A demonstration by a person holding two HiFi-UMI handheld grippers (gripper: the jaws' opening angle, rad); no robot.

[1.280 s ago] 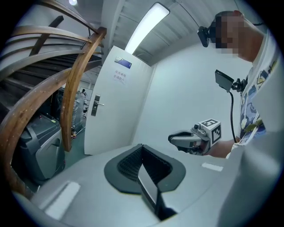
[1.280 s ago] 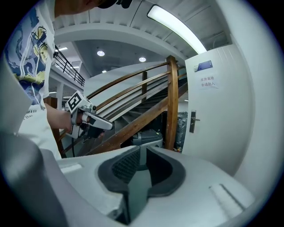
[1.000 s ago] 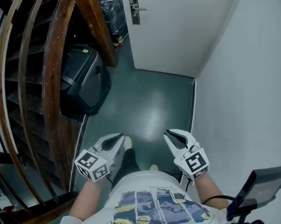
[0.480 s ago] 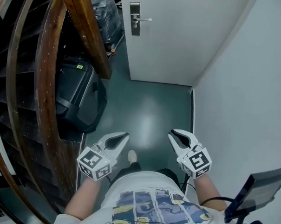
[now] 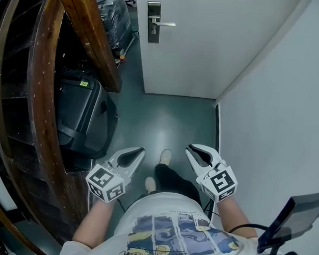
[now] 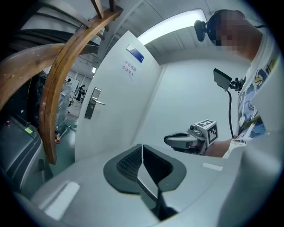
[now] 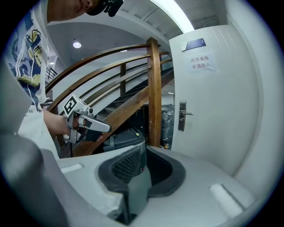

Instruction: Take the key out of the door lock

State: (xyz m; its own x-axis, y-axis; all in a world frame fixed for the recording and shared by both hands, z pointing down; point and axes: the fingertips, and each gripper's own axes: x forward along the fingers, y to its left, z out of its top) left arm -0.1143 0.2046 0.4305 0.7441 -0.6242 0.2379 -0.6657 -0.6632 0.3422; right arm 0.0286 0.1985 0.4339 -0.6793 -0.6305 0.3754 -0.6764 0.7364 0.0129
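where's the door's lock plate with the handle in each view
Head view: lock plate at top, left of centre.
Left gripper view: lock plate left of centre, mid-height.
Right gripper view: lock plate right of centre, mid-height.
Shared landmark: wooden handrail to its left in all three.

**Foreground:** the right gripper point(image 7: 143, 150), its tongs drawn almost together with nothing between them.

**Right:** a white door point(image 7: 213, 115) carrying a lock plate point(image 7: 181, 116) with a lever handle point(image 7: 188, 113). A paper notice point(image 7: 203, 62) is fixed higher up.

**Centre:** an upright wooden post point(image 7: 154, 88) meets curved handrails point(image 7: 102, 62). A dark case point(image 7: 126, 138) sits beside its base.

**Left:** the left gripper point(image 7: 108, 129), held in a hand point(image 7: 55, 123), points toward the post.
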